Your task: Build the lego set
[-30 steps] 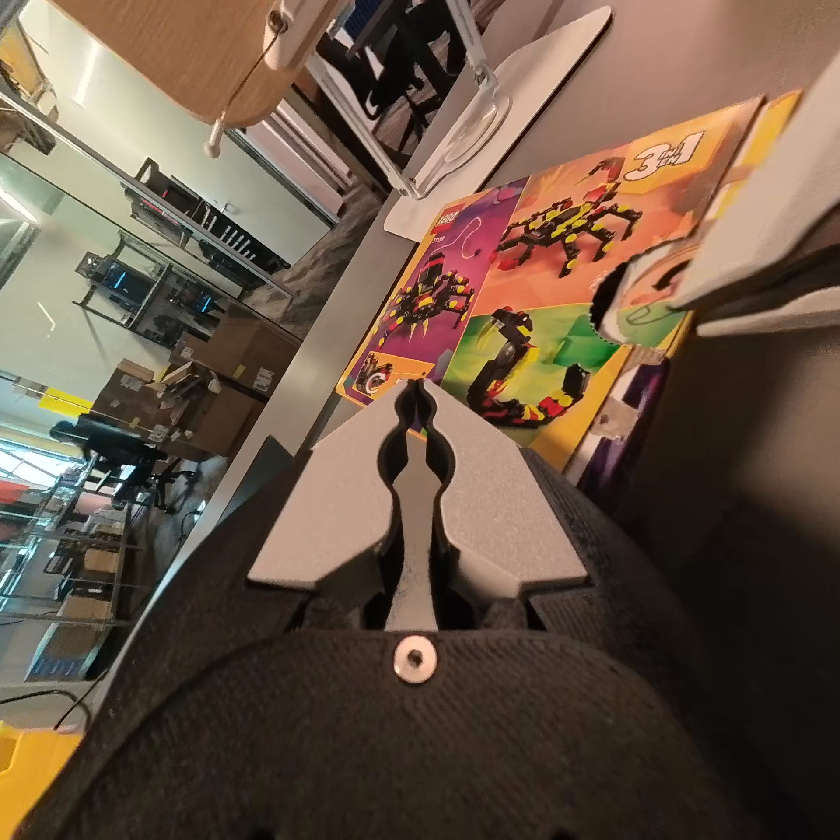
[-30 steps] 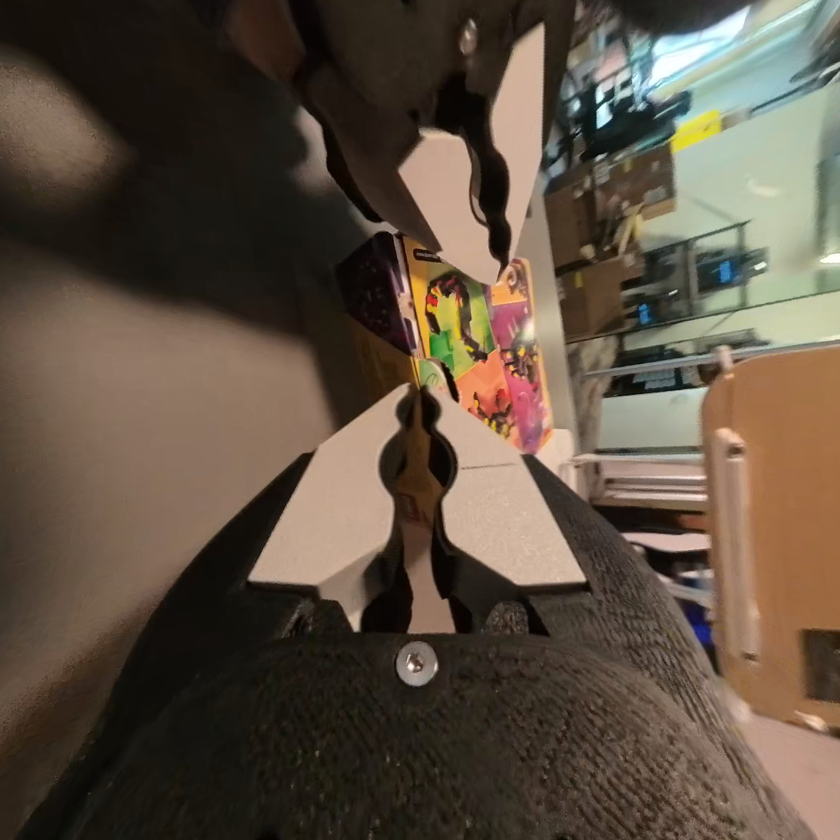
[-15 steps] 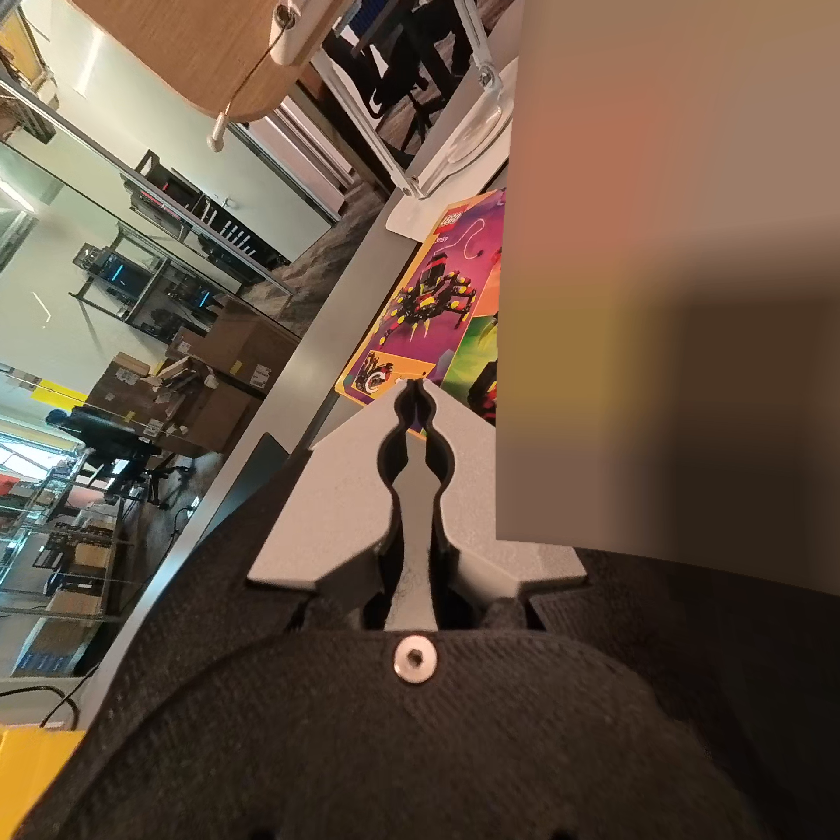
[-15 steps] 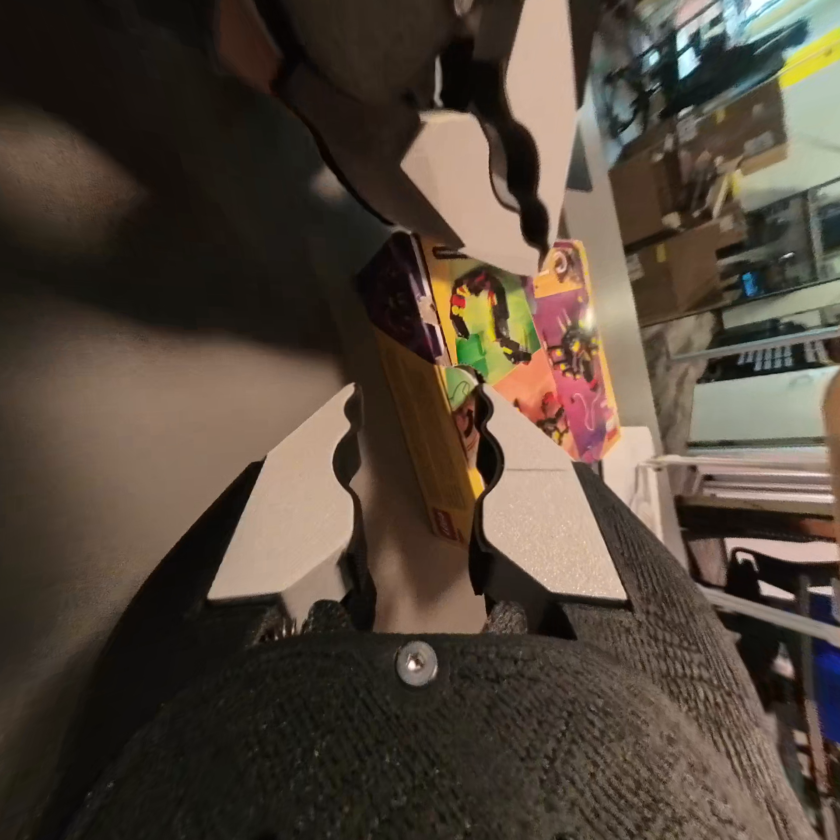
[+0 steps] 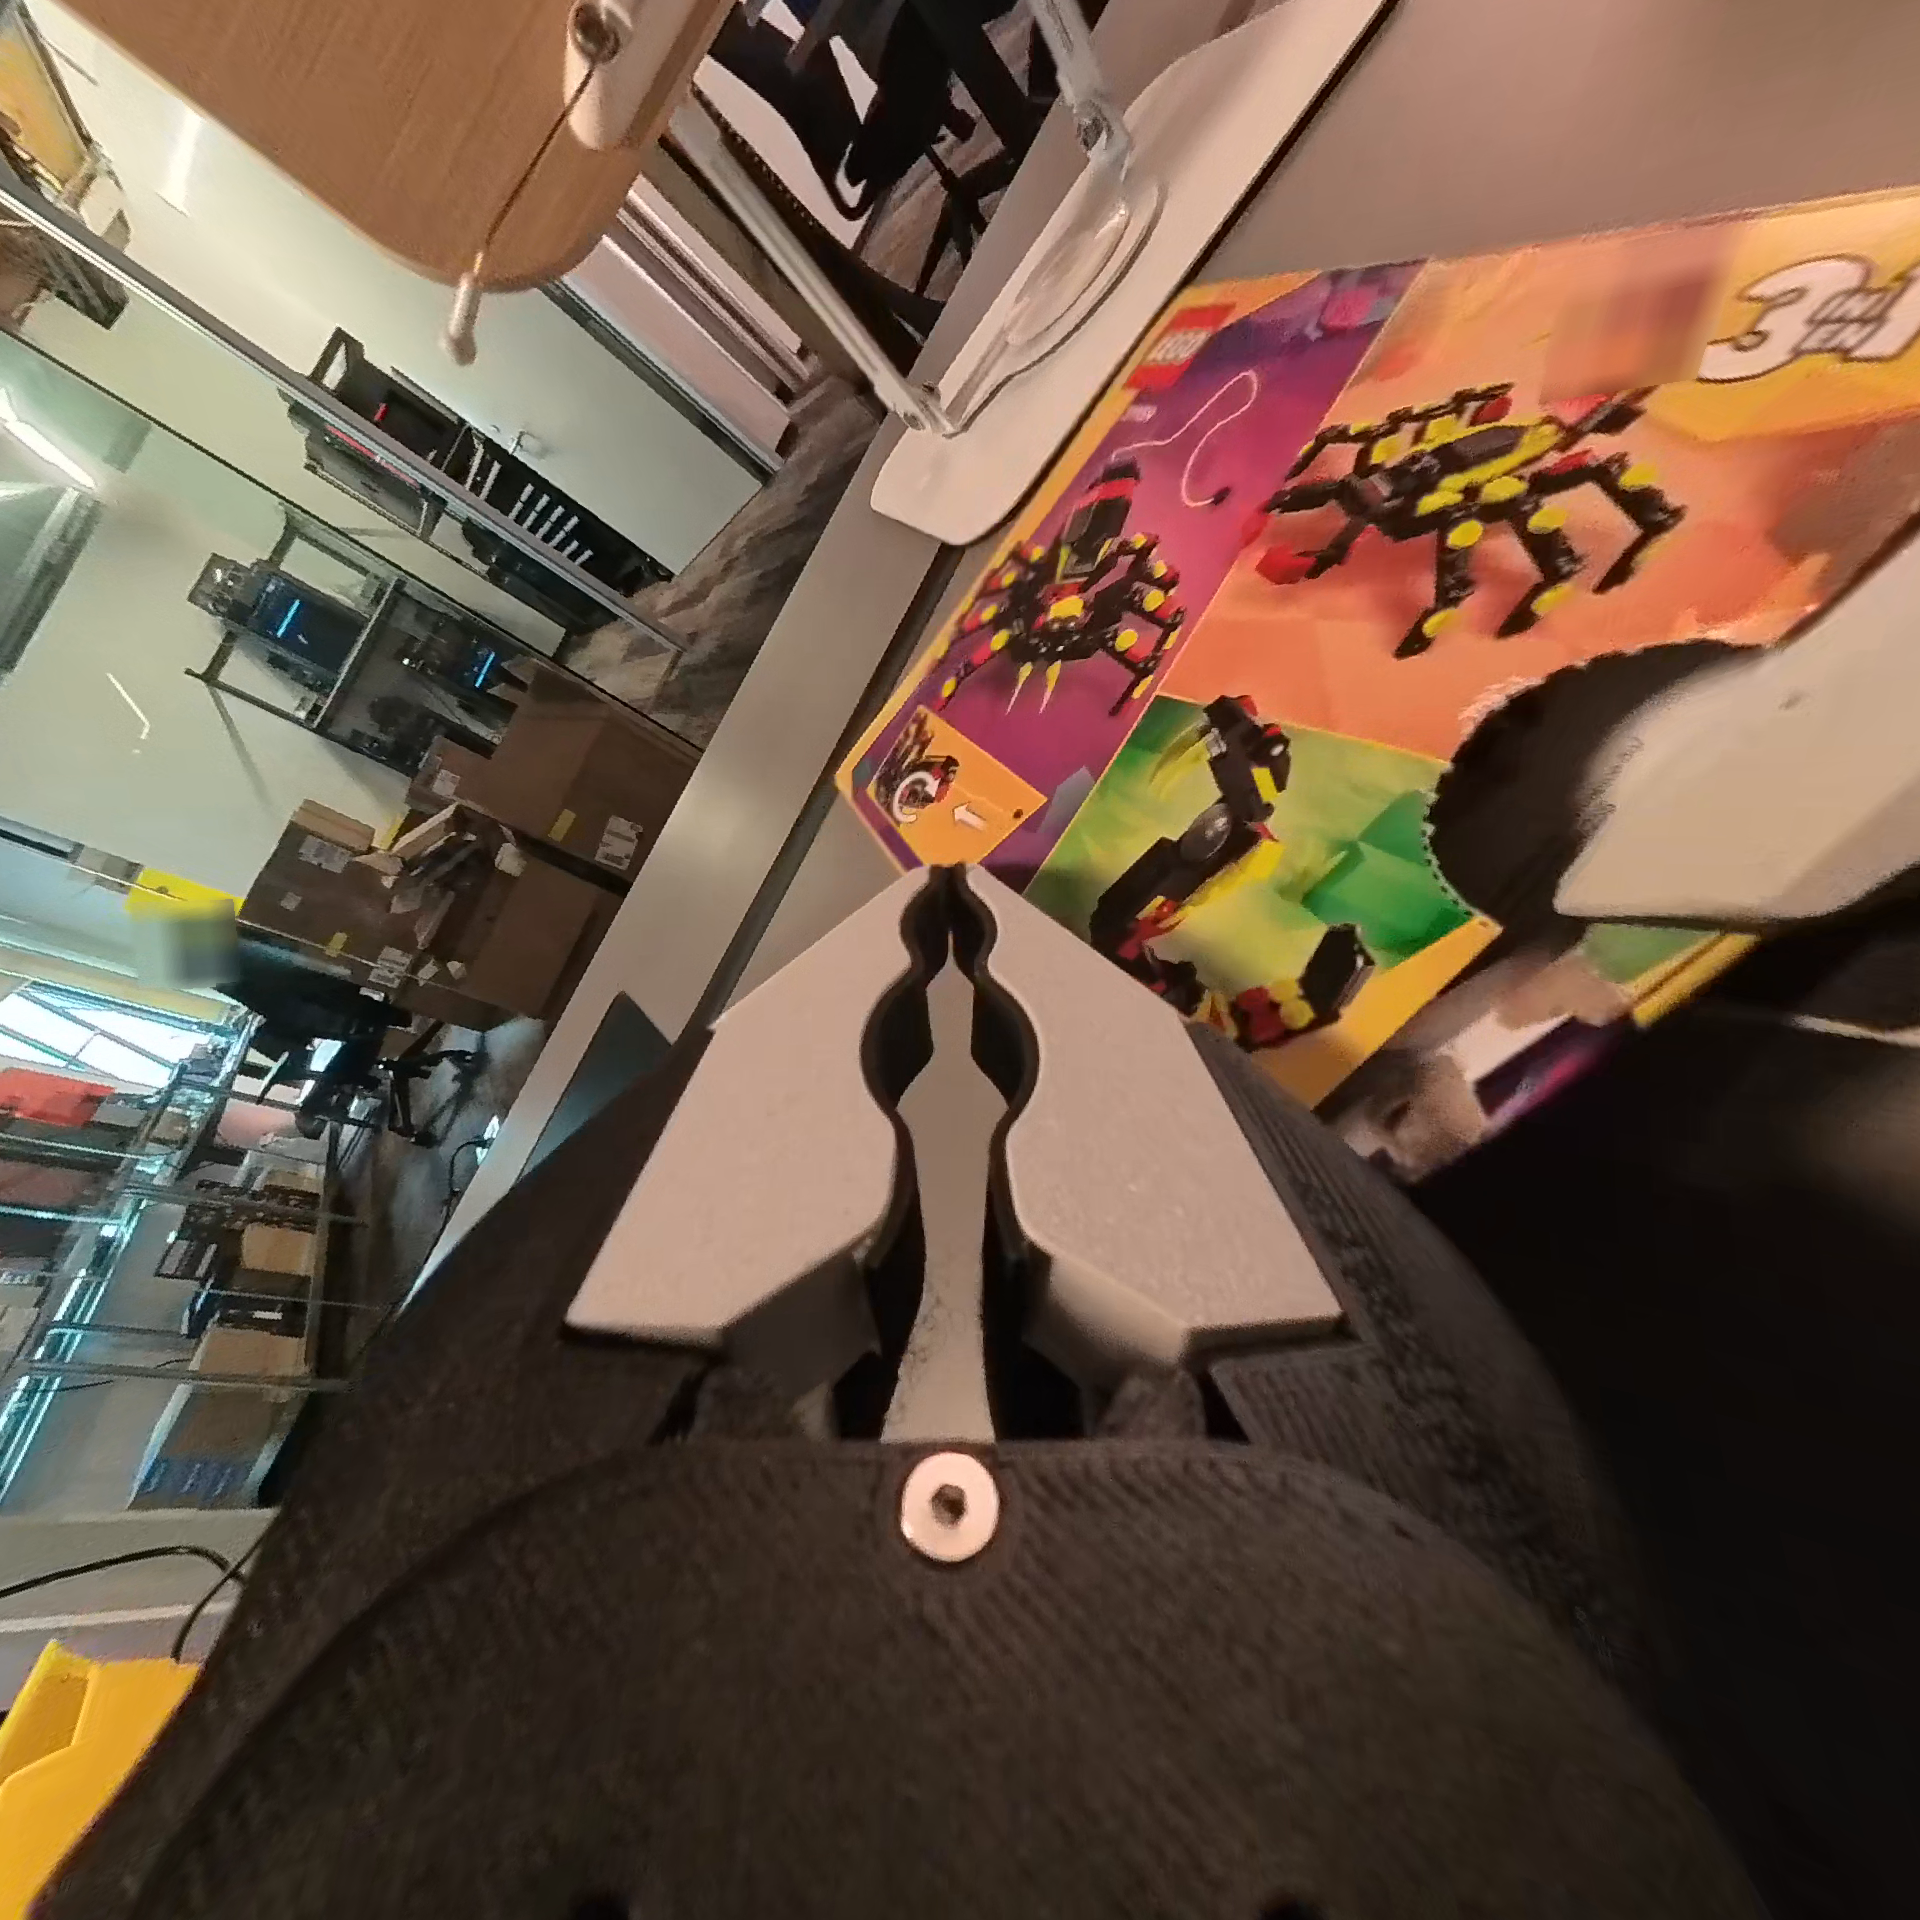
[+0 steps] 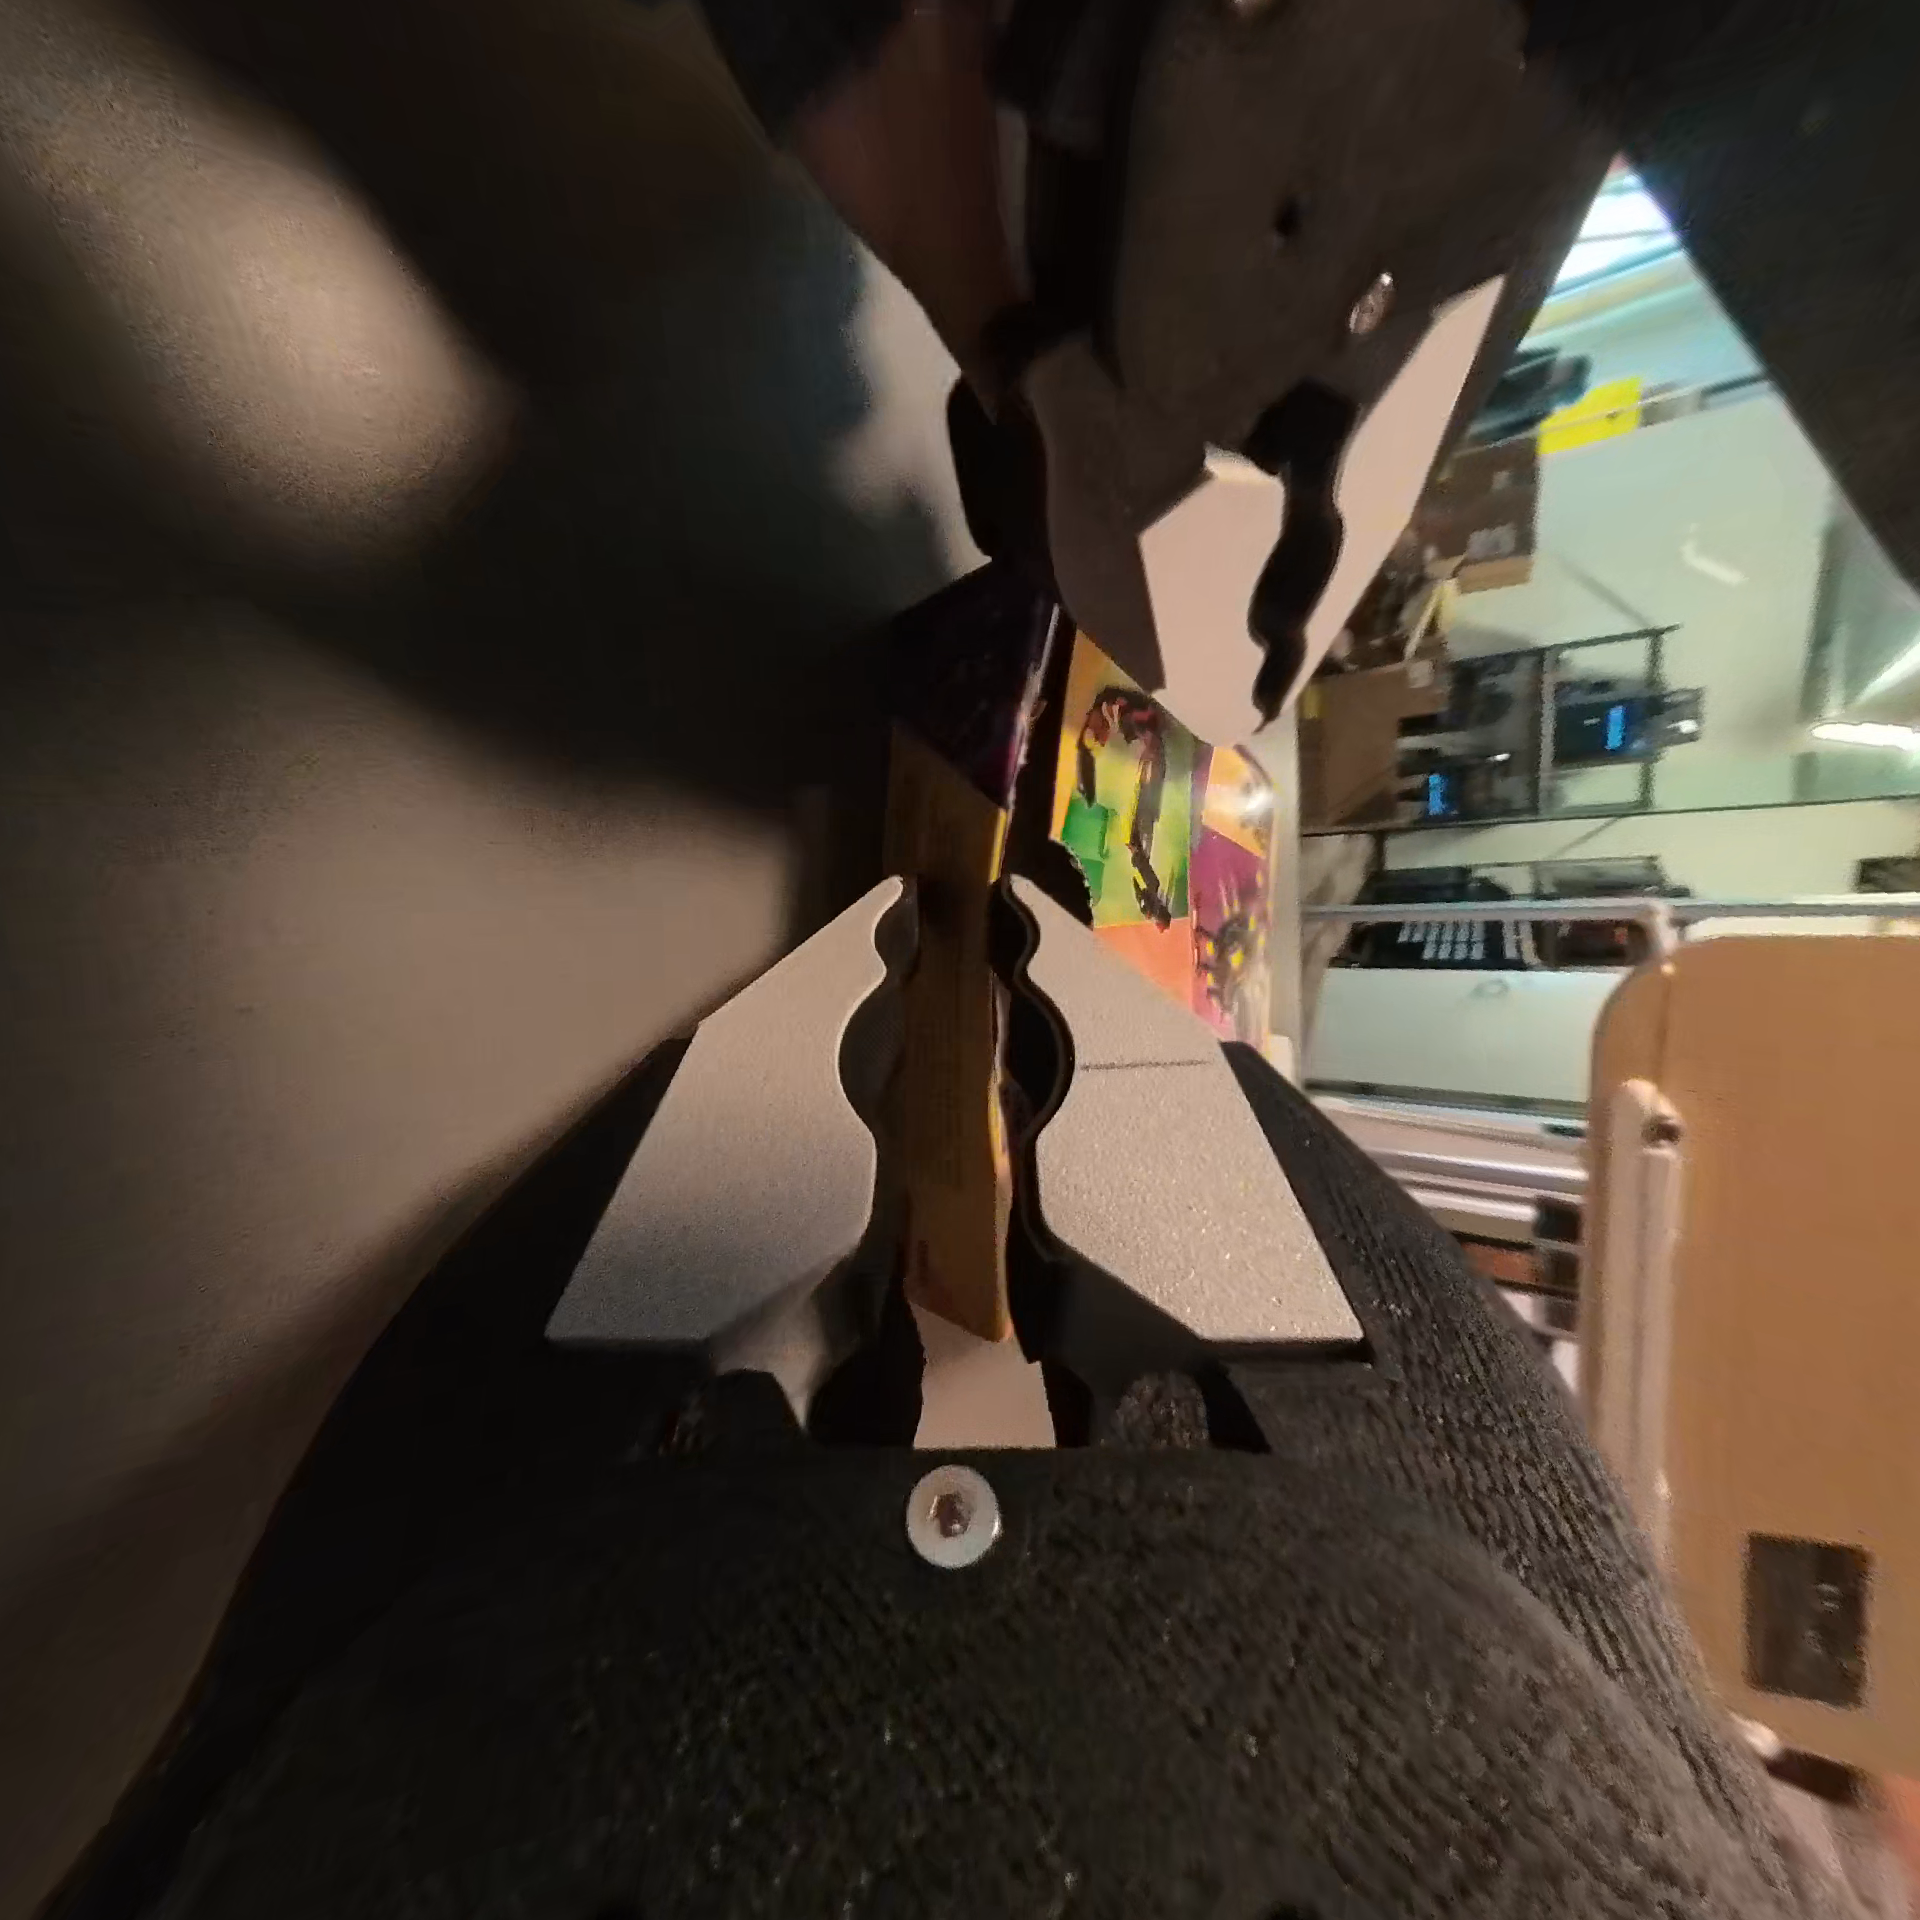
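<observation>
The lego box (image 5: pixel 1382 644), printed with black-and-yellow spider and snake models, lies on the grey table (image 5: pixel 790 769). My right gripper (image 6: pixel 954 888) is shut on the box's yellow end panel (image 6: pixel 951 1101), which stands edge-on between its jaws. One of its fingers (image 5: pixel 1725 790) shows in the left wrist view at a serrated cut-out on the box face. My left gripper (image 5: pixel 945 883) is shut with nothing between its jaws, its tip by the box's near corner. It also shows in the right wrist view (image 6: pixel 1262 707), above the box face (image 6: pixel 1127 821).
A white flat base with a clear stand (image 5: pixel 1049 343) sits on the table beyond the box. A wooden panel (image 5: pixel 395 135) hangs above the left wrist view and fills the right of the right wrist view (image 6: pixel 1766 1247). Shelves and cardboard boxes (image 5: pixel 488 894) stand past the table edge. My hands' fingertips stand some 10 centimetres from each other.
The right gripper, open around the box's yellow end half a second ago, has closed on it. The left gripper stays shut. A blurred shape that crossed the left view is gone.
</observation>
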A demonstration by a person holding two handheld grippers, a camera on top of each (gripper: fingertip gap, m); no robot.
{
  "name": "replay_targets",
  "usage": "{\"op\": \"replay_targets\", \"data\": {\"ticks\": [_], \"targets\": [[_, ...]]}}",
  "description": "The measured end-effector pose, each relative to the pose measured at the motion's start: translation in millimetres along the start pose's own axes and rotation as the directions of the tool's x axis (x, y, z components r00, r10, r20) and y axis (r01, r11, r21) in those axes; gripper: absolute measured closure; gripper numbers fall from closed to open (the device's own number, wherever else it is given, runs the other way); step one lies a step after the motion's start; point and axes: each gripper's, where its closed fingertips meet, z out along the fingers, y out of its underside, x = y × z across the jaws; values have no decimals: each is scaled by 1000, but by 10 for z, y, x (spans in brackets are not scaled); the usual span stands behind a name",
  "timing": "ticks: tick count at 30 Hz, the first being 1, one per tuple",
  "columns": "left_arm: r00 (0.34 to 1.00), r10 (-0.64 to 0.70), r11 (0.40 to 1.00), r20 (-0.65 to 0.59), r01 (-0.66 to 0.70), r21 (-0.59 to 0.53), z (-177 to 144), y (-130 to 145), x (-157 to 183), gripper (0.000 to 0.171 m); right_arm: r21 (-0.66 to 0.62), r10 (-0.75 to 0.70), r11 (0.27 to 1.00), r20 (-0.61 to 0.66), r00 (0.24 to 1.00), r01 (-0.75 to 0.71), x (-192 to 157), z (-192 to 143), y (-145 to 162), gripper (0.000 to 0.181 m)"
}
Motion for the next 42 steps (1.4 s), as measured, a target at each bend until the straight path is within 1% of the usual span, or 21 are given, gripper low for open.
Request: {"op": "replay_targets", "data": {"ticks": [5,10,12,14,15,17,19,22,24,26,27,28,30,32,34,35,37,39,41,42], "targets": [[1000,-19,1000,-5,18,-16,1,11,-1,171,16,-163,986,-99,982,165,-20,-18,-22,169],[999,-32,999,-22,32,-8,-3,-2,18,171,66,-336,934,-169,927,351,-72,-54,-63,169],[999,-41,999,-24,41,-9,2,-2,19,171,79,-366,920,-176,914,383,-106,-66,-77,170],[998,-54,999,-25,54,-8,5,-1,14,171,118,-400,901,-152,904,418,-209,-85,-118,176],[998,-63,998,-24,63,-13,6,2,9,171,116,-397,902,-152,905,416,-208,-85,-114,175],[998,-64,998,-22,64,-4,9,-6,14,171,128,-362,916,-148,920,380,-206,-88,-111,174],[998,-69,998,-16,69,2,7,-13,14,171,140,-290,942,-117,950,305,-202,-128,-131,168],[996,-88,996,-9,88,18,2,-16,10,171,231,-112,966,-30,993,116,-192,-279,-253,166],[995,-98,995,-6,98,22,1,-17,9,171,267,35,963,21,999,-40,-124,-356,-275,153],[995,-99,995,-1,99,24,2,-23,12,171,266,200,940,83,976,-215,-33,-375,-241,138],[996,-93,995,5,93,23,3,-28,13,171,254,282,917,132,950,-308,-10,-370,-216,131],[997,-82,996,11,82,22,2,-31,14,171,230,362,887,190,913,-400,-5,-359,-193,124],[997,-75,997,19,74,18,2,-37,17,171,163,470,829,314,825,-534,-69,-350,-166,120],[997,-79,997,23,78,13,4,-38,18,171,93,498,811,408,765,-578,-194,-373,-142,125],[996,-82,997,31,81,6,6,-35,13,171,75,478,812,486,732,-579,-310,-440,-170,142],[996,-87,996,34,87,2,7,-32,11,171,77,467,813,504,726,-577,-339,-464,-182,149],[995,-97,995,37,97,-2,10,-34,12,171,89,435,833,505,746,-546,-359,-486,-179,155],[995,-91,996,41,92,-4,13,-39,14,171,137,425,839,440,791,-527,-244,-484,-187,154],[995,-90,996,43,90,-4,15,-48,20,171,174,452,819,392,802,-547,-112,-492,-214,142],[995,-90,996,44,91,-4,17,-52,23,171,158,469,816,381,797,-556,-87,-475,-190,136]]}}
